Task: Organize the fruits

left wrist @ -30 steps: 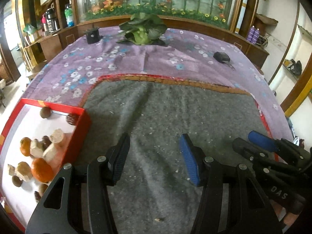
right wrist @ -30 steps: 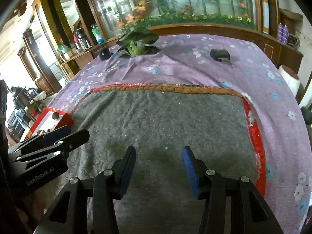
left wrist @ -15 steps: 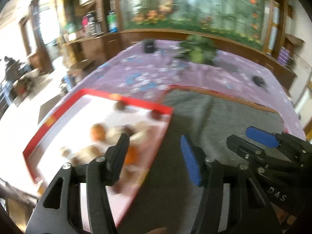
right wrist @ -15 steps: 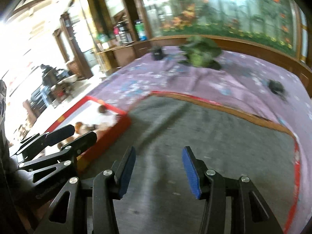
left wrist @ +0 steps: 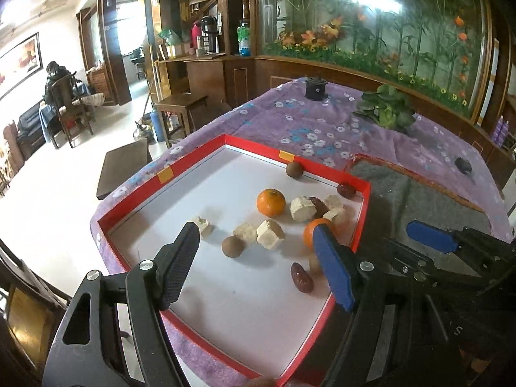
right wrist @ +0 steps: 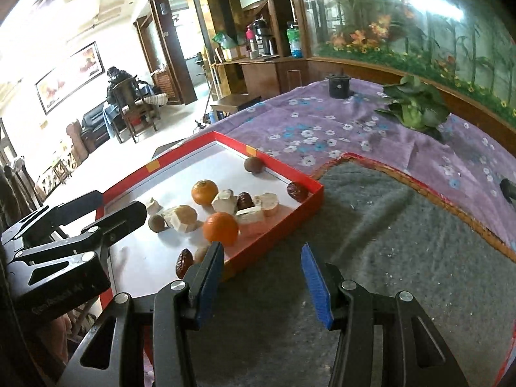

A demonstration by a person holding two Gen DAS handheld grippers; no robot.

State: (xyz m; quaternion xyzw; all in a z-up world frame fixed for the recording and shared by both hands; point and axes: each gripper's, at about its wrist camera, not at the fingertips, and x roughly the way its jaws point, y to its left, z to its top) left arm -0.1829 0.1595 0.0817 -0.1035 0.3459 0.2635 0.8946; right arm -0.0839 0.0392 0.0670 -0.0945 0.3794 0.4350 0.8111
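Since the frame one second earlier, both tongs have swung leftward: the shallow red-rimmed cardboard tray with a white floor (left wrist: 363, 213), formerly at the left edge of the left view, now fills the space ahead of the left tongs (left wrist: 258, 259), and it has entered the right view ahead and to the left of the right tongs (right wrist: 262, 271). Left tongs: released, jaws spread wide and empty, hovering over the near part of the tray. Right tongs: released and empty, over the grey felt mat (right wrist: 403, 232), just right of the tray's near right wall. Between the left fingers lie a round brown fruit (left wrist: 232, 246) and pale beige cut chunks (left wrist: 270, 234). Farther ahead sits a round orange tangerine (left wrist: 271, 202); a second tangerine (left wrist: 314, 230) is partly hidden behind the left tongs' blue right finger (left wrist: 332, 267). A wrinkled dark red date (left wrist: 301, 277) lies just left of that finger. Another brown fruit (left wrist: 294, 170) rests against the far wall. The tray sits on a purple floral tablecloth (left wrist: 306, 122), with a green leafy vegetable (left wrist: 385, 109) far ahead to the right.
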